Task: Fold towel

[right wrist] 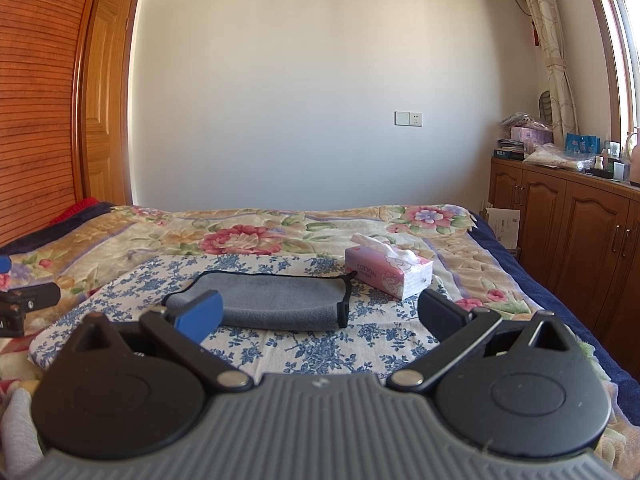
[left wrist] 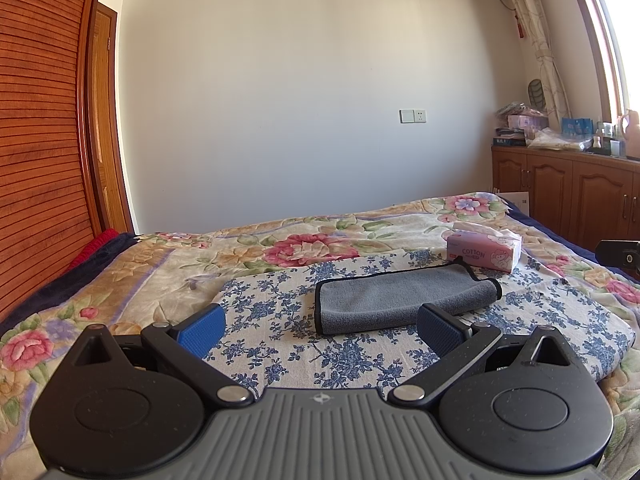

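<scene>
Left gripper (left wrist: pixel 320 330) wide, nothing between the blue pads, held short of the towel (left wrist: pixel 404 298); right gripper (right wrist: pixel 320 316) also wide, holding nothing. Towel is grey with black edging, already folded into a long flat bundle, lying on the blue-flowered cloth (left wrist: pixel 280 344) that sits on the floral blanket (left wrist: pixel 168 268). Long axis runs side to side across both views, slightly skewed: in the left view the towel's right end sits farther away, toward the tissue box (left wrist: pixel 484 251); in the right view the rounded fold faces the camera and the black-edged end is on the right. Box is just beyond the towel's right end, apart from it. Layer count in the fold can't be made out. Right pad in the left view hides a bit of the towel's near edge; left pad (right wrist: pixel 200 316) in the right view hides its near-left part. The other gripper shows only as a cut-off black piece at each frame's edge.
</scene>
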### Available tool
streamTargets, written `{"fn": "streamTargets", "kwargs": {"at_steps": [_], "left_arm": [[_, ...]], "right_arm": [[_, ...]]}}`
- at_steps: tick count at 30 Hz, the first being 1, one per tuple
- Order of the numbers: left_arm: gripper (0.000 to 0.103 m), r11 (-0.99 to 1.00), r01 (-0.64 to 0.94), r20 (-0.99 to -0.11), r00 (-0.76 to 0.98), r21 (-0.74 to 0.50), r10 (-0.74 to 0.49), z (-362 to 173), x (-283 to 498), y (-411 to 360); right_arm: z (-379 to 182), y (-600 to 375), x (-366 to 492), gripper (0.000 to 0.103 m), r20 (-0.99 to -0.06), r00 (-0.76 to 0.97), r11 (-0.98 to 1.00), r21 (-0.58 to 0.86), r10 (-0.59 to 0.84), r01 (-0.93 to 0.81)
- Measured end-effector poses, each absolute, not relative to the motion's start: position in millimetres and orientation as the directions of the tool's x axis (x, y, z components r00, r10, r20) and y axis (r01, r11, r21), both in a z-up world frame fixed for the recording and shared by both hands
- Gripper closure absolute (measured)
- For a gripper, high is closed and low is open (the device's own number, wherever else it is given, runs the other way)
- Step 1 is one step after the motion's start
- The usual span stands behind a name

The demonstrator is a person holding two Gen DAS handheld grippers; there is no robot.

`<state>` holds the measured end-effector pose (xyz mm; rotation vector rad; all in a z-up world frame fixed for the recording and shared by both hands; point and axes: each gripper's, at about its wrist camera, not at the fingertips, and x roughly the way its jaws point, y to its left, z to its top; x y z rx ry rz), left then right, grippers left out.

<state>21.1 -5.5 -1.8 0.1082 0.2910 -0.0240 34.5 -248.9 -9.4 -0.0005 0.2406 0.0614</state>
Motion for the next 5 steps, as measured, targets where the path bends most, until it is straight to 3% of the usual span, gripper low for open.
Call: {"fn": "streamTargets", "kwargs": {"at_steps": [5], "left_arm": [[0.000,0.994,0.039,-0.288,0.958,0.103,-0.008,-1.8,21.0,-5.7]], "right_arm": [[-9.4,-248.8,34.6,0.000,-0.238,0.969,0.998,0.006,0.061,-0.061]]}}
